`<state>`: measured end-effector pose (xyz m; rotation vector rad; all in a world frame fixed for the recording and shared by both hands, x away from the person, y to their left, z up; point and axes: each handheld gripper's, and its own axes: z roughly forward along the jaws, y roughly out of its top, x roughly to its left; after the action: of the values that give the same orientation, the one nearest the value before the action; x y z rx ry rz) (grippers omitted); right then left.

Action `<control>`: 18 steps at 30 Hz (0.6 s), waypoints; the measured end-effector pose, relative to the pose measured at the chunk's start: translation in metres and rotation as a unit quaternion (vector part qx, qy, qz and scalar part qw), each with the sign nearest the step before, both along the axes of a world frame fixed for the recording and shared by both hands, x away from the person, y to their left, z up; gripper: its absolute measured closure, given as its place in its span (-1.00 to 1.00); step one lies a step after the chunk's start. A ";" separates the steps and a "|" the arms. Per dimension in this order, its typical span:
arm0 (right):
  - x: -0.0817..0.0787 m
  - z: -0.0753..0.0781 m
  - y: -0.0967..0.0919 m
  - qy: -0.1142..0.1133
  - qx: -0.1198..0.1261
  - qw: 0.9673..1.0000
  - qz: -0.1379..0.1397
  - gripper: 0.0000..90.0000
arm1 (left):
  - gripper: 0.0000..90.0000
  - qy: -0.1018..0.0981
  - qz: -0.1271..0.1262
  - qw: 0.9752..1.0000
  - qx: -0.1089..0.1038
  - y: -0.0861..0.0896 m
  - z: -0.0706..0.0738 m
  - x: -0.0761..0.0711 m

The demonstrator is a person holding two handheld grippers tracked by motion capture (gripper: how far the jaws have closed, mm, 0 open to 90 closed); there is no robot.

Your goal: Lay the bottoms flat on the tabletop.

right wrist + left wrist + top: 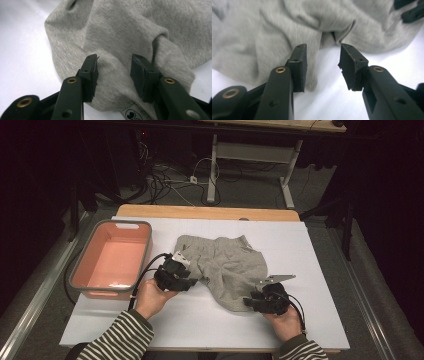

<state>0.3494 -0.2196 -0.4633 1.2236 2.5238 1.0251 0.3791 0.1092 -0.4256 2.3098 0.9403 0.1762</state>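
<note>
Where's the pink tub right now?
In the high view, the pink tub sits at the table's left edge, left of the grey shorts, beside the left hand-held gripper.

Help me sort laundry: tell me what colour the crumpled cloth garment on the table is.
Light heathered grey; the crumpled cloth garment shows best in the right gripper view.

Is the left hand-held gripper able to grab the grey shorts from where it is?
Probably yes. The left hand-held gripper is open right at the edge of the grey shorts, with only bare white table between its jaws and nothing in the way.
</note>
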 end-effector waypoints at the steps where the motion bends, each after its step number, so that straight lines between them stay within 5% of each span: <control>1: 0.000 0.000 0.000 0.000 0.000 1.000 0.000 0.27 | 0.23 0.002 0.003 1.000 0.000 0.000 -0.003 0.001; 8: 0.000 0.000 0.000 0.000 -0.001 1.000 0.001 0.27 | 0.16 -0.016 0.019 0.999 0.024 -0.007 -0.018 0.012; 16: 0.000 -0.001 0.000 0.000 -0.001 1.000 0.002 0.27 | 0.18 -0.005 0.038 0.999 0.014 -0.011 -0.027 0.029; 18: 0.001 -0.001 0.000 0.001 0.000 1.000 0.001 0.27 | 0.31 -0.005 0.041 0.999 0.017 -0.011 -0.028 0.031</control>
<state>0.3500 -0.2199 -0.4643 1.2233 2.5281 1.0245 0.4102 0.0980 -0.4531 2.3006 1.0354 0.2402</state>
